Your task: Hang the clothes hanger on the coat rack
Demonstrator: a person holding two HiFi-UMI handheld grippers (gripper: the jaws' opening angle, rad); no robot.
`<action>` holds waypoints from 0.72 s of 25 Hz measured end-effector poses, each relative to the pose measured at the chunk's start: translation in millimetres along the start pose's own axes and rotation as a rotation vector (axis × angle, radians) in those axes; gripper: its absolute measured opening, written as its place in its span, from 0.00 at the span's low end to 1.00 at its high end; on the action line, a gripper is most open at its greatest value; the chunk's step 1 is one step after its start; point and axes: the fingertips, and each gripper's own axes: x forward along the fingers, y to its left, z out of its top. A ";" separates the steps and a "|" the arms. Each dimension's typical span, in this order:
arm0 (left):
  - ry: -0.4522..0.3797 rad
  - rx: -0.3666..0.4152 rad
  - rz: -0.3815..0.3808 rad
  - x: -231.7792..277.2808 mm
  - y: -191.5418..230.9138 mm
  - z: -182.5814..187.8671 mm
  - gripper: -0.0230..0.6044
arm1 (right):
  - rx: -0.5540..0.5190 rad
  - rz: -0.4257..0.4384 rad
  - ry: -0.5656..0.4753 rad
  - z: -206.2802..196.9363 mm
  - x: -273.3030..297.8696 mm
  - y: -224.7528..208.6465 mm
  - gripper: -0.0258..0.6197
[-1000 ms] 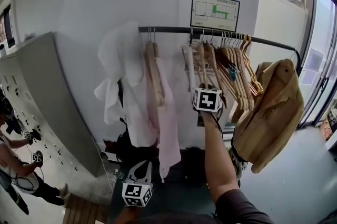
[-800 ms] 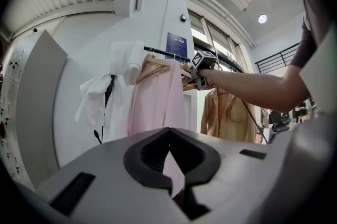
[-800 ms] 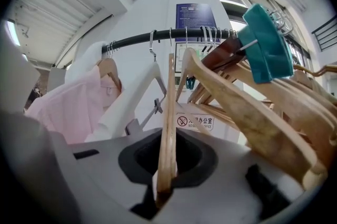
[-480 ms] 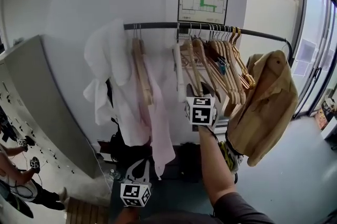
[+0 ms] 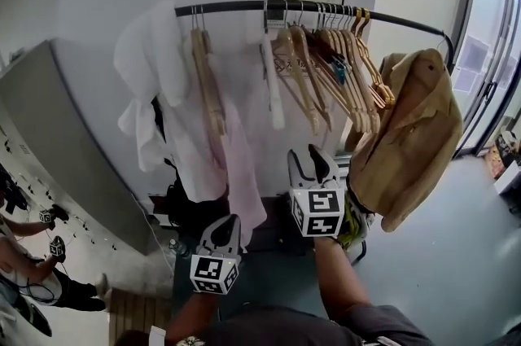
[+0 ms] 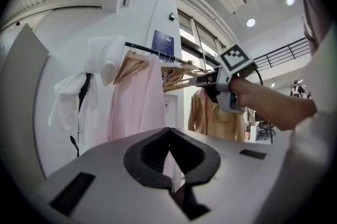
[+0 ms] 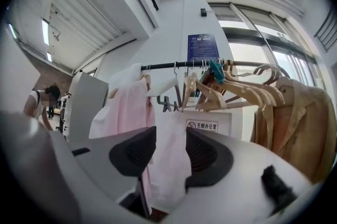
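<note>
Wooden hangers (image 5: 313,72) hook-up on the rail (image 5: 228,7), long axes running near-far.
Right gripper (image 5: 313,153) opening, empty; left gripper (image 5: 222,222) pinched closed; no-smoking sign (image 7: 207,126).

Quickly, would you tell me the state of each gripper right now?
Left gripper: closed, holding nothing.
Right gripper: fingers opening, nothing between them.

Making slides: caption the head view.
Below the rail of wooden hangers: right tool, jaws opening and empty; left tool shut.

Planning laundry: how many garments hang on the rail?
3: a white garment at the left end, a pink shirt beside it, a tan jacket at the right end. Others may be hidden.
</note>
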 end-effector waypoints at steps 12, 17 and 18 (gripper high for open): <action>-0.009 -0.025 -0.019 14.3 -12.4 3.8 0.05 | -0.004 -0.032 0.020 -92.2 -91.6 28.5 0.06; -0.018 -0.009 -0.014 17.8 -12.2 9.2 0.05 | 0.013 -0.007 0.014 -97.8 -96.2 36.1 0.06; -0.019 -0.005 -0.014 18.8 -12.6 9.7 0.05 | 0.017 -0.010 0.024 -99.1 -95.1 33.7 0.06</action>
